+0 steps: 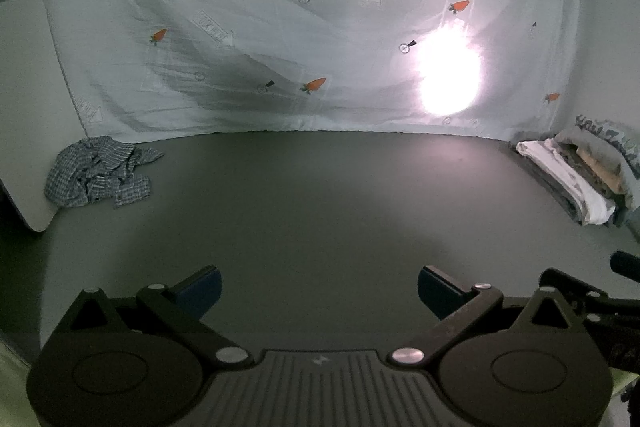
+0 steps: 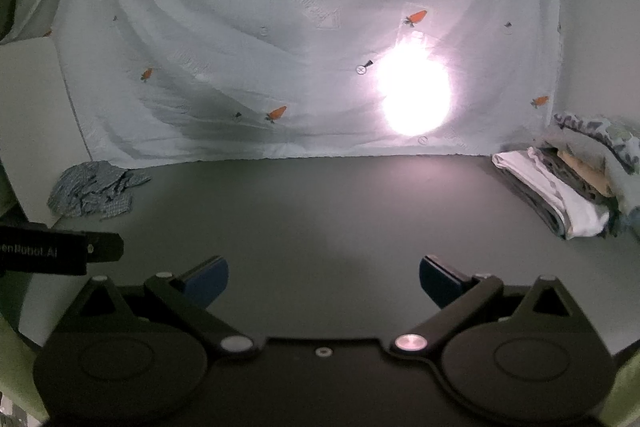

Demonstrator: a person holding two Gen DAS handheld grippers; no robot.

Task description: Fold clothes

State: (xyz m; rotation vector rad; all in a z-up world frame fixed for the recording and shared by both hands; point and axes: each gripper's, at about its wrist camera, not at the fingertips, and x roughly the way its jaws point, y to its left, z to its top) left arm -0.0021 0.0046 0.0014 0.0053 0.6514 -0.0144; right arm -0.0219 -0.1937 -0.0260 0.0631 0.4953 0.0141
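**Checked cloth crumpled at ten o'clock, both claws spread**

Cloth [image 1: 98, 171] of blue-and-white check lies in a loose, wrinkled heap on the dark counter [image 1: 320, 195], at about ten o'clock in both wrist views, close to the hanging sheet [image 1: 280, 7] and beside a pale board [image 1: 28, 99]. Its edges are ragged and turned over, with one flap pointing toward three o'clock; nothing of it is flat or folded.

At about three o'clock a stack [image 1: 588, 179] of folded clothes sits on the counter edge: a white piece in front, grey and tan layers behind it, a printed piece on top.

Left claw [image 1: 319, 287] is spread wide and empty above bare counter, well apart from the cloth. Right claw [image 2: 324, 281] is likewise spread and empty, over the middle of the counter.

A bright glare [image 1: 448, 79] shines through the carrot-printed sheet at one o'clock.
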